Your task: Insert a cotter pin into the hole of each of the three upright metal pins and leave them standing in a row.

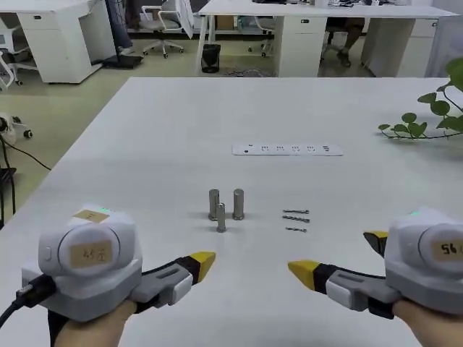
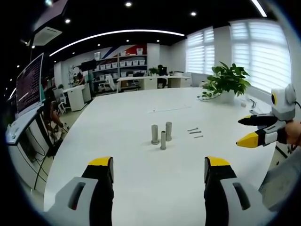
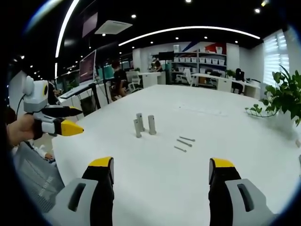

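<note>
Table: a broad white table (image 1: 181, 116) lies under and ahead of both grippers.
Plant: a leafy green plant (image 1: 434, 108) stands well ahead of the right gripper, off to its right at the table edge.
Left gripper: the left gripper (image 2: 159, 165) is held above the near part of the table, its yellow-tipped jaws spread wide with nothing between them.
Right gripper: the right gripper (image 3: 160, 165) is held level with the other one and well apart from it, its jaws also spread wide and holding nothing.
Power strip: a white power strip (image 1: 287, 150) lies flat, far ahead of both grippers and beyond the pins.
Metal pins: three grey metal pins (image 1: 221, 217) stand upright in a tight cluster, two behind and one in front. They are straight ahead of the left gripper and ahead-left of the right gripper, apart from both.
Cotter pins: three small cotter pins (image 1: 296, 218) lie loose on the table, one behind another, ahead of the right gripper and just right of the metal pins.
</note>
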`<action>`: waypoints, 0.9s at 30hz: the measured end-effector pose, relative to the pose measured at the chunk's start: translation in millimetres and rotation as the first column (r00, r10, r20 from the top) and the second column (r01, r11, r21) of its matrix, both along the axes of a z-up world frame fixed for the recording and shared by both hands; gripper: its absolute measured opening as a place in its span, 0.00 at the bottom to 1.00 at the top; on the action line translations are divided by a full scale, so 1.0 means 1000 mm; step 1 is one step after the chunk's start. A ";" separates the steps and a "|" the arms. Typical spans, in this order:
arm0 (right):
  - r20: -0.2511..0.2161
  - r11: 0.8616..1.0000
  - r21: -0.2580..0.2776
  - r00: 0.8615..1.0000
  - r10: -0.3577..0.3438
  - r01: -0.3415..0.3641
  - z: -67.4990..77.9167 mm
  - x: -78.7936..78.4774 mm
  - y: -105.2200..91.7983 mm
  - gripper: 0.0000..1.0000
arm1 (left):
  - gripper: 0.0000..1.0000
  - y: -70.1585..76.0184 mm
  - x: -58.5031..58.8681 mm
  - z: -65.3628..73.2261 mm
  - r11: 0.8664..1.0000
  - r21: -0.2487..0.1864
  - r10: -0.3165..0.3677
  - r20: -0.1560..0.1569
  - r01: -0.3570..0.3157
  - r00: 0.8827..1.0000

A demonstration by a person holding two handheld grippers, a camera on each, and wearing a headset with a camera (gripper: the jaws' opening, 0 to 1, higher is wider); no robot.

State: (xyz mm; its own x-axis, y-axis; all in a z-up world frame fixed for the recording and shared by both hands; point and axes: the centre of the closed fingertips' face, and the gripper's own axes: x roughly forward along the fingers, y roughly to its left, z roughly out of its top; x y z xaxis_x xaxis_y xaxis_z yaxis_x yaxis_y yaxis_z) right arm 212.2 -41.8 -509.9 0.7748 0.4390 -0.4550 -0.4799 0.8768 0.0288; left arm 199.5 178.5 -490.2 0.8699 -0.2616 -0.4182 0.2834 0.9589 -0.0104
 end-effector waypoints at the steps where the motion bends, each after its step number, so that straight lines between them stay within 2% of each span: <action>1: 0.001 1.000 0.001 1.000 0.002 -0.002 0.000 0.000 0.000 0.81 | 0.78 0.000 0.000 0.000 1.000 0.000 -0.001 0.001 0.001 1.000; 4: 0.008 1.000 -0.002 1.000 0.007 -0.007 0.001 0.001 0.000 0.80 | 0.76 -0.002 0.001 0.001 1.000 0.001 -0.009 0.007 0.009 1.000; 12: 0.006 1.000 0.000 1.000 0.012 -0.012 0.000 0.000 0.000 0.78 | 0.73 -0.004 -0.001 -0.002 1.000 0.005 -0.023 -0.004 0.023 1.000; 19: 0.003 1.000 0.011 1.000 0.014 -0.014 0.000 -0.001 0.001 0.76 | 0.68 -0.005 0.000 -0.002 0.999 0.006 -0.033 -0.002 0.033 0.999; 27: 0.001 1.000 0.021 1.000 0.020 -0.020 0.000 0.000 0.003 0.72 | 0.63 -0.009 0.013 -0.006 0.998 0.007 -0.062 0.007 0.062 0.998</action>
State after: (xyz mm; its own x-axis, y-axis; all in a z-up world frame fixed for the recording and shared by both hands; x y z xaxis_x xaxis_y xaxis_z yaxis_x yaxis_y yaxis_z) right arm 212.0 -39.1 -509.9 0.7664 0.4635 -0.4448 -0.4971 0.8665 0.0464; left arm 212.1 170.0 -496.3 0.8551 -0.3123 -0.4138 0.3424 0.9396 -0.0017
